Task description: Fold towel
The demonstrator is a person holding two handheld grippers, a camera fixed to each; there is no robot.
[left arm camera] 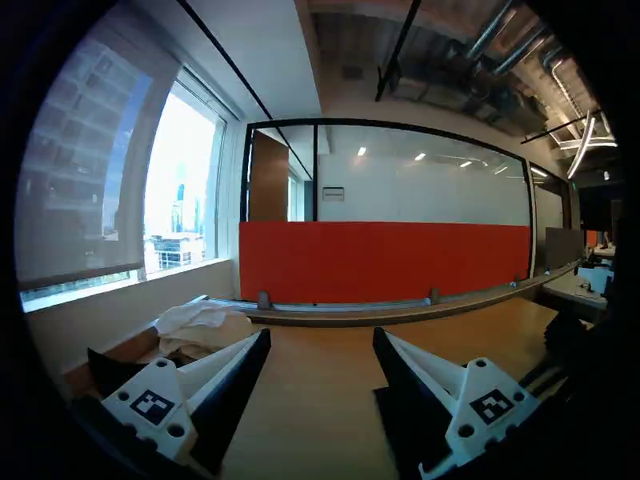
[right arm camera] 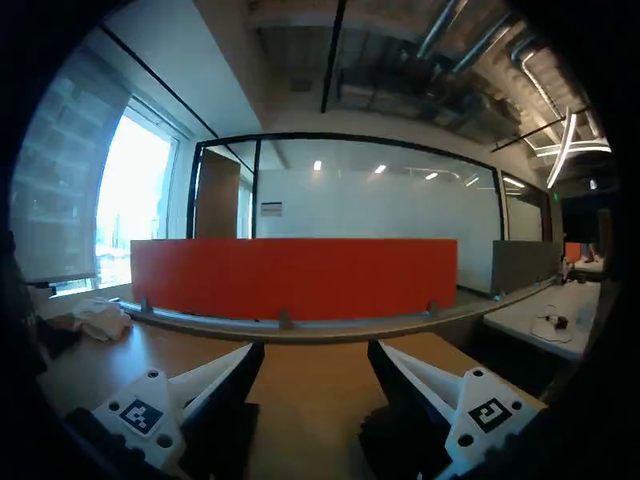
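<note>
In the left gripper view, the left gripper (left arm camera: pixel 320 334) is held low and level over the wooden tabletop (left arm camera: pixel 320 400), its two fingers spread wide with nothing between them and its line of sight aimed at the orange partition (left arm camera: pixel 384 260) along the far edge. The towel (left arm camera: pixel 196 328), a pale, crumpled heap, is seen lying on the tabletop ahead and to the left of the fingers, near the window (left arm camera: pixel 184 200) and well apart from the gripper. In the right gripper view, the right gripper (right arm camera: pixel 314 346) is likewise carried level above the tabletop (right arm camera: pixel 312 392), fingers parted wide and empty, pointed squarely at the orange partition (right arm camera: pixel 296 276). Here the towel (right arm camera: pixel 100 316) is placed far off to the left, bunched up near the tabletop's edge. The fold is judged not yet begun: the cloth is untouched and unspread, so the step in hand appears to be the approach. The next move is expected to call for both grippers to be swung left toward the heap, an edge or corner to be found in the bunched cloth, and the towel to be drawn out flat before any fold is made.
</note>
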